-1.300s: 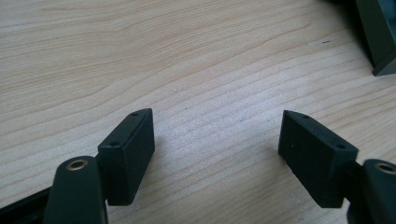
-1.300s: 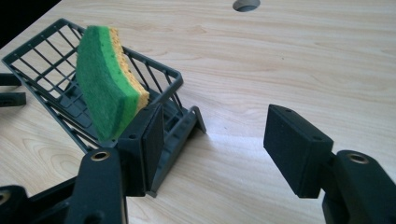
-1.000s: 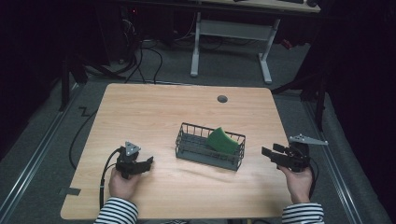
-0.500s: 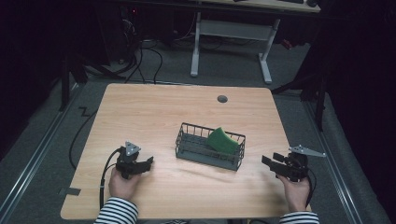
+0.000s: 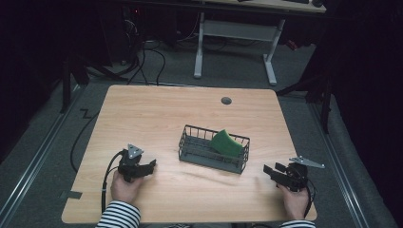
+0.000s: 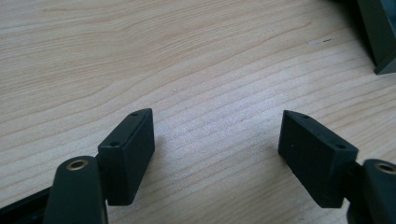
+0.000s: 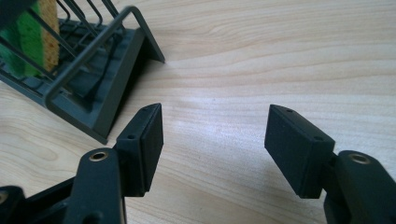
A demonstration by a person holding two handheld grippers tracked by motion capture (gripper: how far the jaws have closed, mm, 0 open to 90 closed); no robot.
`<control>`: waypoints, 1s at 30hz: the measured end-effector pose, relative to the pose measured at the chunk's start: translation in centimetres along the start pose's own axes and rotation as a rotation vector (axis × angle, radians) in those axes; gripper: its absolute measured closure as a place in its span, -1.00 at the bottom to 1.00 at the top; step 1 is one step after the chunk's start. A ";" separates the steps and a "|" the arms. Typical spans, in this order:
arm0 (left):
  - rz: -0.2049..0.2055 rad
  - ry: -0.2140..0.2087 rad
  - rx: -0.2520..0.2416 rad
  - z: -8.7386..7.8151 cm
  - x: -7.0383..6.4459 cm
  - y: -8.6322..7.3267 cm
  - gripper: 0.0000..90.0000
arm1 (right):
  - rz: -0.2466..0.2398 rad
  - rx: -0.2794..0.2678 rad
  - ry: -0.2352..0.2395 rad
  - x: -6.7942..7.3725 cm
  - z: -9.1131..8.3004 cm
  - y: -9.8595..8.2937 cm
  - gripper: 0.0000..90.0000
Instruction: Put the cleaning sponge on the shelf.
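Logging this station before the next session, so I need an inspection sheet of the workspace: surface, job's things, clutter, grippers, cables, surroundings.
Surface: light wooden table, with a round grommet near the far edge.
Job's things: dark wire basket right of centre; green sponge leans inside its right part, yellow layer seen in the right gripper view.
Clutter: nothing seen.
Grippers: left gripper and right gripper both low over the near table, jaws apart, empty.
Cables: black cable trails from the left gripper; more cables on the floor beyond.
Surroundings: dark room, white-legged desk behind.
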State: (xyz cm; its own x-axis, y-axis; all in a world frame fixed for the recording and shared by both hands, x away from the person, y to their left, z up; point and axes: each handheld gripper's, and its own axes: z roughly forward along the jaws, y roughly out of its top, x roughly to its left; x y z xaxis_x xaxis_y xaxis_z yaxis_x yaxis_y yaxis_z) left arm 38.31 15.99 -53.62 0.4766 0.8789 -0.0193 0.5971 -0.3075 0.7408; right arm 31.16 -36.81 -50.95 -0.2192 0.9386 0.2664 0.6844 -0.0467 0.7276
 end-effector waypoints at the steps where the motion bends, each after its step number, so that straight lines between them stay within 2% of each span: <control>1: 0.000 0.000 0.000 0.0 0.0 0.0 -0.39 | 0.007 0.002 -0.003 0.1 0.1 -0.1 -0.17; 4: 0.001 0.000 0.000 0.0 0.0 0.0 -0.39 | -0.004 0.000 -0.018 0.0 0.6 -0.4 -0.17; 6: 0.000 0.000 0.001 0.0 0.0 0.0 -0.39 | 0.007 0.003 -0.025 0.1 0.8 -0.6 -0.17; 15: -0.001 -0.001 -0.001 0.0 0.0 0.0 -0.39 | -0.031 0.020 -0.072 0.6 1.9 -1.0 -0.18; 20: -0.003 -0.001 -0.001 0.0 0.0 0.0 -0.39 | -0.039 0.003 -0.096 0.7 2.2 -1.0 -0.19; 27: -0.003 -0.002 -0.002 0.0 0.0 0.0 -0.39 | -0.115 0.017 -0.163 1.6 2.6 -1.1 -0.23; 30: -0.006 -0.004 -0.003 0.0 0.1 0.0 -0.39 | -0.173 0.035 -0.209 2.3 2.9 -1.1 -0.27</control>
State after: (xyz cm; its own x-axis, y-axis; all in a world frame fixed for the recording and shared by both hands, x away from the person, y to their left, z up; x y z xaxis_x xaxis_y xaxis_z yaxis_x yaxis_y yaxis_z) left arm 38.32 16.05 -53.62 0.4756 0.8793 -0.0259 0.5980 -0.3016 0.7426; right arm 31.91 -33.59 -53.00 -0.1889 0.9820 0.0011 0.6734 0.1287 0.7280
